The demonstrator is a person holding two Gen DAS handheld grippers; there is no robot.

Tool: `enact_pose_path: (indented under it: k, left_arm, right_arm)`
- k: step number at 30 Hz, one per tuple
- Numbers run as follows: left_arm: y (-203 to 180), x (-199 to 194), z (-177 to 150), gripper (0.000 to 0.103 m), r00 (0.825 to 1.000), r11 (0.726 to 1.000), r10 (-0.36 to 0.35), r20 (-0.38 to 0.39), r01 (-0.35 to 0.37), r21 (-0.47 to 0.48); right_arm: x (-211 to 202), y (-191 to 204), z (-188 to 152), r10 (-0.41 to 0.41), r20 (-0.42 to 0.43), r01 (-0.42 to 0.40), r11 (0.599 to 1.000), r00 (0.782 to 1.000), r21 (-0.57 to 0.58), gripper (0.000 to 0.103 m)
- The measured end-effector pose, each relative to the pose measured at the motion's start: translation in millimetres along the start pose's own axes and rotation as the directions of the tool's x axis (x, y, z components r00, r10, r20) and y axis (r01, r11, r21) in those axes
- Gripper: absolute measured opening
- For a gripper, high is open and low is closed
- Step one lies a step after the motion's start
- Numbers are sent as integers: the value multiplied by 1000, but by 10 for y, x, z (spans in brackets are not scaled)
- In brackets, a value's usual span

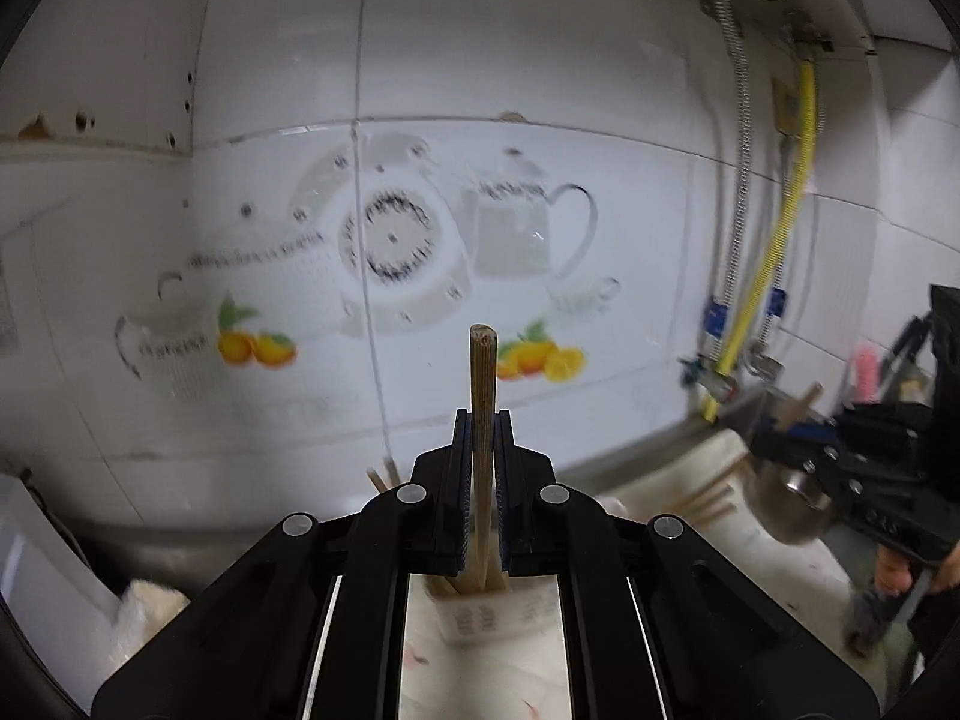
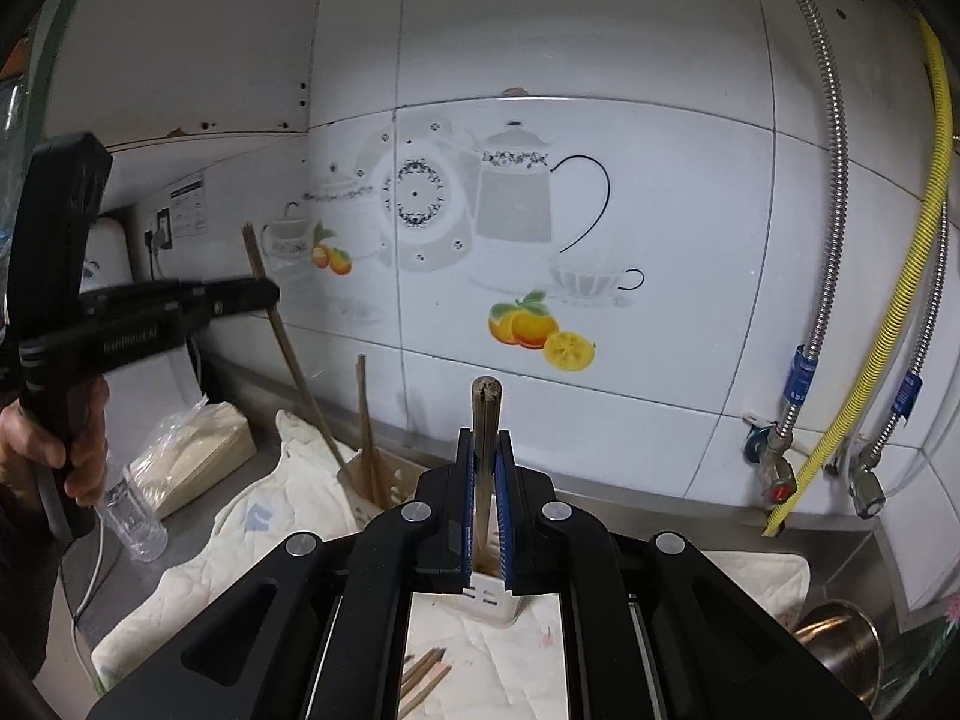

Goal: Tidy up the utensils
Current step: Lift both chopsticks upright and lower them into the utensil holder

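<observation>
My left gripper (image 1: 482,420) is shut on an upright wooden chopstick (image 1: 483,384), its lower end over a white holder (image 1: 480,624) with other sticks in it. My right gripper (image 2: 485,441) is shut on a darker chopstick (image 2: 485,420), standing upright above a white holder (image 2: 489,600). In the right wrist view the left gripper (image 2: 267,294) shows at the left with its chopstick (image 2: 288,348) slanting down toward a brown box (image 2: 366,480) that holds more chopsticks (image 2: 364,420). Loose chopsticks (image 2: 423,675) lie on the cloth (image 2: 270,516) below.
A tiled wall with teapot and fruit decals (image 2: 516,216) stands close behind. Metal and yellow hoses (image 2: 936,210) with valves hang at the right. A steel cup (image 2: 840,642) sits at lower right. A clear plastic bottle (image 2: 135,522) and a bagged packet (image 2: 192,456) lie at left.
</observation>
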State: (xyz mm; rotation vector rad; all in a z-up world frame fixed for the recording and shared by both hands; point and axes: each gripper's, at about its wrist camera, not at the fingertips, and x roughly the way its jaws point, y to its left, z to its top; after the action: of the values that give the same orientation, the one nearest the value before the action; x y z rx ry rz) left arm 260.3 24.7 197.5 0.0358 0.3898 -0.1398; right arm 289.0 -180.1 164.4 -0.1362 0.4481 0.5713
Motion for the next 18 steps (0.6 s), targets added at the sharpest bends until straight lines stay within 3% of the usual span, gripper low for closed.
enact_pose_path:
  k: [4, 9, 18]
  left_arm:
    - [73, 258, -24, 6, 999, 999, 26, -24, -26, -26]
    - [203, 574, -273, 6, 994, 997, 14, -109, -22, -76]
    - [273, 808, -588, 7, 981, 995, -8, -192, -12, -101]
  right_arm:
    - [190, -26, -18, -4, -27, 4, 1000, 1000, 8, 6]
    - [402, -27, -133, -1, -81, 2, 1000, 997, 5, 6]
    - [683, -21, -309, -9, -145, 10, 1000, 989, 11, 6]
